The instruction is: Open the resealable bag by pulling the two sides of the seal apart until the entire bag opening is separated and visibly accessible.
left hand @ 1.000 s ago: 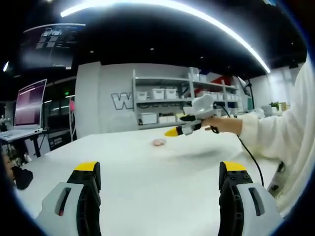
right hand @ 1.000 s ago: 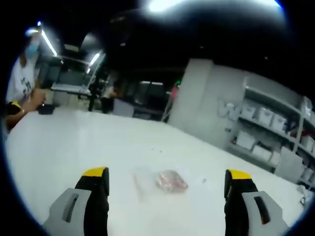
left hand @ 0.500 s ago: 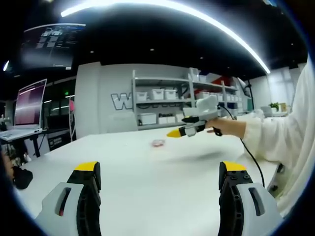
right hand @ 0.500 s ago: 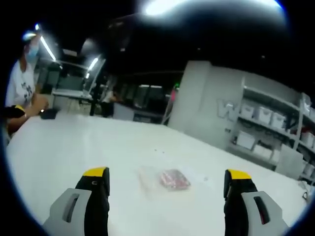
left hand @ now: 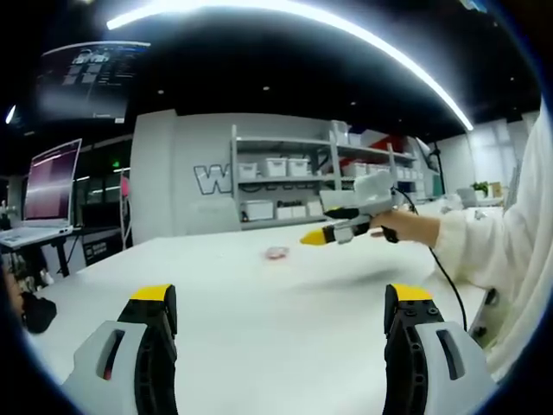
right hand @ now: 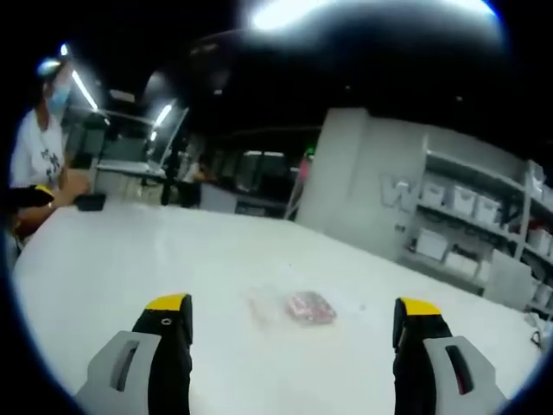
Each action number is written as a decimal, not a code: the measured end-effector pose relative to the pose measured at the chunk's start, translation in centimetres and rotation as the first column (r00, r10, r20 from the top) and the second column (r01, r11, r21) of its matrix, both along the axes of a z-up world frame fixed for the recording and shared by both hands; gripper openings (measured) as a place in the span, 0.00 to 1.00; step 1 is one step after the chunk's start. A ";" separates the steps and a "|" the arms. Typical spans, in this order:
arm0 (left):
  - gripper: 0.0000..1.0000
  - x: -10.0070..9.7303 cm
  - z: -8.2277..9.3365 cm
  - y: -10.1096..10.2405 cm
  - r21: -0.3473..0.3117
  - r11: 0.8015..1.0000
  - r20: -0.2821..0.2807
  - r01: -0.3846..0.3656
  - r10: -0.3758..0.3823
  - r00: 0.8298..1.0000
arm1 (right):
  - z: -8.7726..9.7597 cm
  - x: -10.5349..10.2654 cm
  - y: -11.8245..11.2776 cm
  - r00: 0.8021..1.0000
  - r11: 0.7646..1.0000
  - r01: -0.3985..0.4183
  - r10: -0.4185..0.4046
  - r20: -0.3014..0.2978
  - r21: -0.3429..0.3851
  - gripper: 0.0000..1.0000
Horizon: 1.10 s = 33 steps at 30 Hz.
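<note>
Ahead, bag [right hand: 298, 308] flat on table [right hand: 130, 259], between wide-apart jaws of right claw [right hand: 294, 316]; left claw [left hand: 281, 303] likewise agape.

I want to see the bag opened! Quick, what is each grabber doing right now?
Left gripper: open, holding nothing.
Right gripper: open, holding nothing, above the white table, short of the clear resealable bag with pink contents.

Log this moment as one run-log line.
phase: approach | left gripper: open, empty | right gripper: open, above table | resealable bag: flat on table, untouched
</note>
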<state>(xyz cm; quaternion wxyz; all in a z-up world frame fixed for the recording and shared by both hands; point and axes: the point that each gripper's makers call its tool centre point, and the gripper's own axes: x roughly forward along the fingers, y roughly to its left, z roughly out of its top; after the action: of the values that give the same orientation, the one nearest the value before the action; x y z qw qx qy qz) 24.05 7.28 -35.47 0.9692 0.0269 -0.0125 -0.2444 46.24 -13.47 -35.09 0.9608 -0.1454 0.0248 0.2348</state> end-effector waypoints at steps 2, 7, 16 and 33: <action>0.99 -0.1 0.0 -0.1 0.000 1.000 0.001 0.001 -0.001 1.000 | -0.1 -0.3 -0.1 1.000 1.000 -0.004 0.004 -0.009 0.018 0.98; 0.99 -0.2 -0.1 -0.2 0.003 1.000 -0.002 0.005 -0.005 1.000 | 0.2 -0.8 -0.4 1.000 1.000 0.000 -0.001 0.007 0.028 0.98; 0.99 -0.3 -0.2 0.0 0.000 1.000 -0.003 0.004 -0.004 1.000 | 0.6 -2.1 -0.3 1.000 0.999 -0.002 0.001 0.024 0.035 0.98; 0.99 -0.3 -0.4 0.3 -0.001 1.000 -0.002 -0.003 0.003 1.000 | 0.7 -4.2 -0.5 0.999 0.999 -0.006 0.003 0.046 0.047 0.98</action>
<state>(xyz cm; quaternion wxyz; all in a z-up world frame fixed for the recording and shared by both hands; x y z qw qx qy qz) 23.70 7.60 -35.85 0.9696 0.0262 -0.0116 -0.2428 42.07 -14.00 -34.35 0.9637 -0.1284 -0.0033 0.2340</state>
